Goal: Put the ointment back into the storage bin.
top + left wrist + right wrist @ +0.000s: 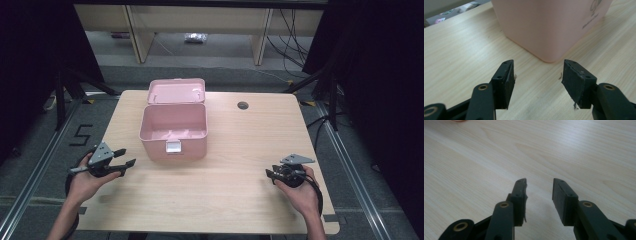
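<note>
Pink box (pixel 549 27) — dark print (unreadable) — by left gripper (pixel 537 75)

On the table (pixel 225 200) a box (pixel 173 131) stands left of centre in the high view, its lid (pixel 176 90) hinged back behind it towards the top of the frame. The left gripper (pixel 125 157) lies lower left, just beside the box's near left corner, apart from it. The right gripper (pixel 271 175) lies lower right, well apart from the box. A round hole (pixel 243 105) sits in the tabletop, upper right of the box

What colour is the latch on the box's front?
Silvery white, on the pink box; the latch shows best in the high view.
</note>
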Tool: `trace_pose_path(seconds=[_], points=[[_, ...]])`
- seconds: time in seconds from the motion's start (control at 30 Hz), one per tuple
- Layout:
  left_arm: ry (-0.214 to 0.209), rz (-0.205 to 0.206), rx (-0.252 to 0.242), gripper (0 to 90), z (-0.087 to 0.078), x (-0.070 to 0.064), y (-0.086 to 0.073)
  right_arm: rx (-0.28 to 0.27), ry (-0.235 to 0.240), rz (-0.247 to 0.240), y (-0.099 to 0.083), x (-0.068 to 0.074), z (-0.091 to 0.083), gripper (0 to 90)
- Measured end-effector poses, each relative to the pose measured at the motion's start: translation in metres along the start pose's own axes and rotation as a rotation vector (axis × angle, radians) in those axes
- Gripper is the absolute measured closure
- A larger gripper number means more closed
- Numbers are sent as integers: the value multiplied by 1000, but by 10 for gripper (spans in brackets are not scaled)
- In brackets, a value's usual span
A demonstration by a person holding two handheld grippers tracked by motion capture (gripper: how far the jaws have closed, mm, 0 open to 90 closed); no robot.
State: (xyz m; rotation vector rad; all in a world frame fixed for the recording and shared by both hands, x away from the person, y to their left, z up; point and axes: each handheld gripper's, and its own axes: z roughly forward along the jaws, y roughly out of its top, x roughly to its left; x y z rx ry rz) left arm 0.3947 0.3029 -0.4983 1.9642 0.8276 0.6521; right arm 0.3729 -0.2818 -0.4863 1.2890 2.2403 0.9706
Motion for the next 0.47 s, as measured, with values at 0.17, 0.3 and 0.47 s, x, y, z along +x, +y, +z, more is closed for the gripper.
trace_pose_path(seconds=[0.17,0.3,0.47], points=[[34,-63,-43,412,3,-4,-14,-10,34,-10,-1,-1,3,638],[54,-119,-57,393,4,-8,-24,11,3,22,-1,3,1,628],[70,-151,-76,373,3,-11,-26,0,1,18,1,4,2,613]])
